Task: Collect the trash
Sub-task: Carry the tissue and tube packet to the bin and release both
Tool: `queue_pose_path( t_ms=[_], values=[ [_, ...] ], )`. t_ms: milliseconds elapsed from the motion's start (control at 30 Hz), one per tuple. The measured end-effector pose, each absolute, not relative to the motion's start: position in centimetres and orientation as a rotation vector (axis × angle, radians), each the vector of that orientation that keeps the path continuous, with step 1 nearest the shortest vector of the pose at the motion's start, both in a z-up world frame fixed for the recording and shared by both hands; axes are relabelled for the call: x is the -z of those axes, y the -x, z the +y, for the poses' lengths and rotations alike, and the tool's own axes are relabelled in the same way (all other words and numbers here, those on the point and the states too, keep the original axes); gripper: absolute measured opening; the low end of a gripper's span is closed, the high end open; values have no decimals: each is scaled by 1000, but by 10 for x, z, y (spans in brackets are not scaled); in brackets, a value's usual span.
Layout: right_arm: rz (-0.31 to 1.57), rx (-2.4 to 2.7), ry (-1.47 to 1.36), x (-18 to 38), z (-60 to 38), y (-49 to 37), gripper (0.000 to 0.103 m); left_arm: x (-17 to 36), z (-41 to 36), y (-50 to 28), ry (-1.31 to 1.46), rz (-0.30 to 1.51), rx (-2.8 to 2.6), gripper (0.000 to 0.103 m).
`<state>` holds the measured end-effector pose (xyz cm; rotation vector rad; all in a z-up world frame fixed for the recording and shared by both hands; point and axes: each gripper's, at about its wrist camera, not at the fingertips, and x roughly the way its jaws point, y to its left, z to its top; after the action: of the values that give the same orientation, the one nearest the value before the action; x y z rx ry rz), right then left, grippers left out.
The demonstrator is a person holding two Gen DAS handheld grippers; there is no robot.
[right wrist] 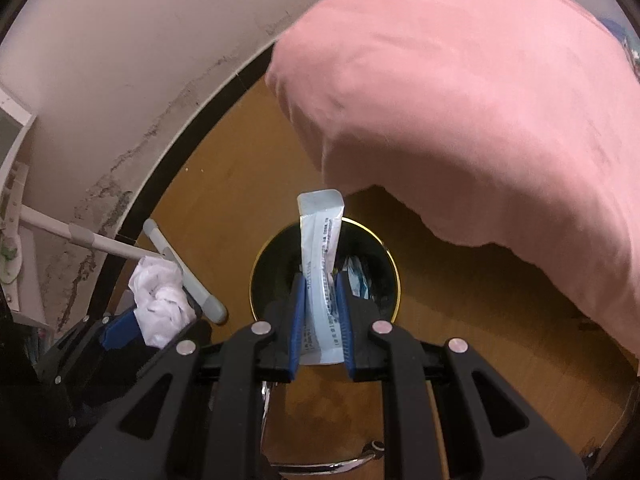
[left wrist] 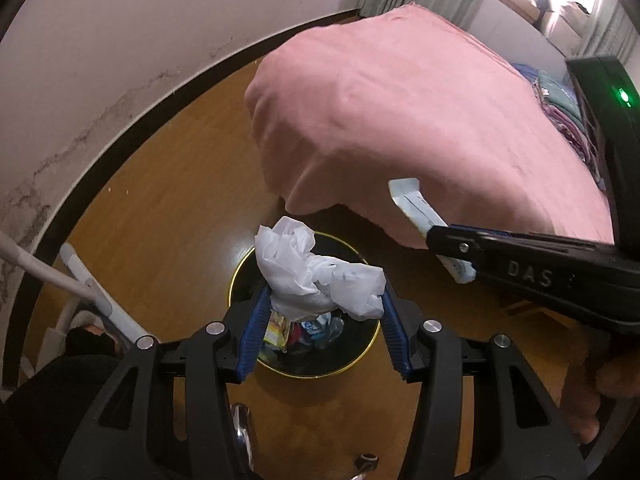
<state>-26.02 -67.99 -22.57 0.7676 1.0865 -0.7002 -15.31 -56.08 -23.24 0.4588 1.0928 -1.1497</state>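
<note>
Both fingers pairs grip trash above bin (right wrist: 324,264): tissue (left wrist: 316,276), packet (right wrist: 322,256).

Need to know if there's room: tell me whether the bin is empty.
Not empty. Through the bin's opening, wrappers and packets lie at the bottom, below the crumpled white bag.

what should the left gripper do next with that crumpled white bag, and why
Probably open the left gripper and let the crumpled white bag drop. In the left wrist view the bag hangs directly over the trash bin, which already holds wrappers. The right gripper then follows with its wrapper, also held above the bin.
</note>
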Motion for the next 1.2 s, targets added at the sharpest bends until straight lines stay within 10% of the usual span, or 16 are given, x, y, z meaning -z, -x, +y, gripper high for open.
queue_pose_path(
  t_ms=[800,967,1200],
  values=[
    [1128,668,-742,235,-675,247,17,218,-539,153,-480,1014,1151,76],
    [1134,670,-707,232,-669,237,53,198,-519,145,-473,969,1128,80],
    [1076,673,-611,197,-657,216,57,130,-464,134,-421,874,1106,90]
  ],
)
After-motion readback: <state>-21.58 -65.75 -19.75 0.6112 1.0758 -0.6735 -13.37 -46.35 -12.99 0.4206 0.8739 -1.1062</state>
